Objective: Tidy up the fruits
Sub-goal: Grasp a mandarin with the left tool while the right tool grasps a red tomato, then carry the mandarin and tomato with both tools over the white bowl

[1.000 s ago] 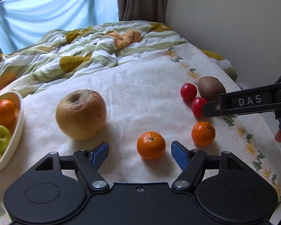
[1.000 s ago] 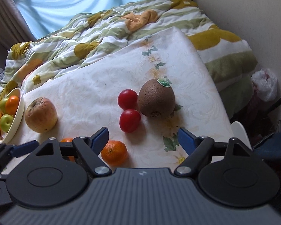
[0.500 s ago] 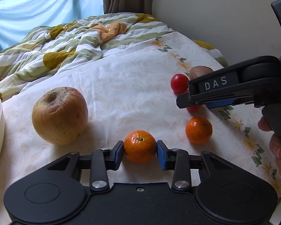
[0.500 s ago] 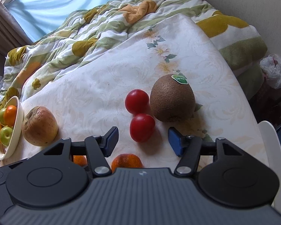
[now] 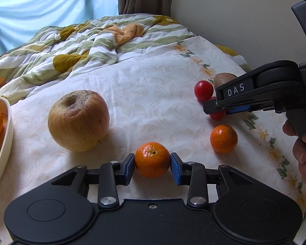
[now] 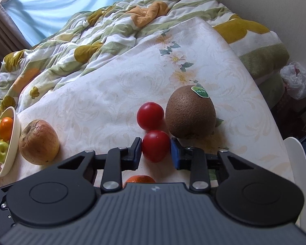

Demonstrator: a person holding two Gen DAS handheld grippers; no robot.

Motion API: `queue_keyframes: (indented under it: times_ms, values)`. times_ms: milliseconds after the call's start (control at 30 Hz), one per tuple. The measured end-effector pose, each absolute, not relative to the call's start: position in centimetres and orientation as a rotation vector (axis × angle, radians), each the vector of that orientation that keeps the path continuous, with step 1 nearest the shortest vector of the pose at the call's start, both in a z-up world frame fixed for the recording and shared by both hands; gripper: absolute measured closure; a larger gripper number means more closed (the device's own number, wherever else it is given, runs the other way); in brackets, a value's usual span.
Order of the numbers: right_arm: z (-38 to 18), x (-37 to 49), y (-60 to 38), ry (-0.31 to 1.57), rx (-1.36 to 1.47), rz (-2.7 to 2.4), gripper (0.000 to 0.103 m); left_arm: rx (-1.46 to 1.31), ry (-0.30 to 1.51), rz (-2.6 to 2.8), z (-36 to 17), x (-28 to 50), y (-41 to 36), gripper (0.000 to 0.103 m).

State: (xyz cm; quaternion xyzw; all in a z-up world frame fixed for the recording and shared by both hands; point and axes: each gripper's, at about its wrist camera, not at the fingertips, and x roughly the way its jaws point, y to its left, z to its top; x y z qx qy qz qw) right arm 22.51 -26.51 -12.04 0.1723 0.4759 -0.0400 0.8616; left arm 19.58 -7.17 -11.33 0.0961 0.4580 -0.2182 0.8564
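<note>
Two grips at once: my left gripper (image 5: pixel 152 165) is clamped on the near tangerine (image 5: pixel 152 159), which sits on the white cloth (image 5: pixel 132 94) beside the big wrinkled apple (image 5: pixel 78 120), and my right gripper (image 6: pixel 156 150) pinches the nearer red tomato (image 6: pixel 156 146), just in front of the second tomato (image 6: pixel 150 116) and the kiwi (image 6: pixel 190 112). Another tangerine (image 5: pixel 223 138) lies loose between them. Far left, the cream bowl (image 6: pixel 13 143) holds green and orange fruit.
</note>
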Motion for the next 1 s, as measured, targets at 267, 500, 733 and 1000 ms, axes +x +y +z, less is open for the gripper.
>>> queue_keyframes:
  times_ms: [267,500,733,1000]
  values:
    - [-11.4,22.2,-26.5,0.983,0.359,-0.053,0.058,0.184,0.934,-0.428,-10.1,18.5,-6.3,0.062]
    - [-9.5,21.1,-26.0,0.949,0.336,-0.017,0.058,0.164,0.893,-0.390,-8.2,16.7,-5.7,0.062]
    - [-7.3,19.2,-25.3,0.913,0.305,0.018,0.058,0.133,0.846,-0.344,-6.3,14.1,-5.0,0.062]
    - [-4.9,16.6,-24.2,0.874,0.269,0.074,0.058,0.108,0.782,-0.290,-4.1,10.5,-4.0,0.062]
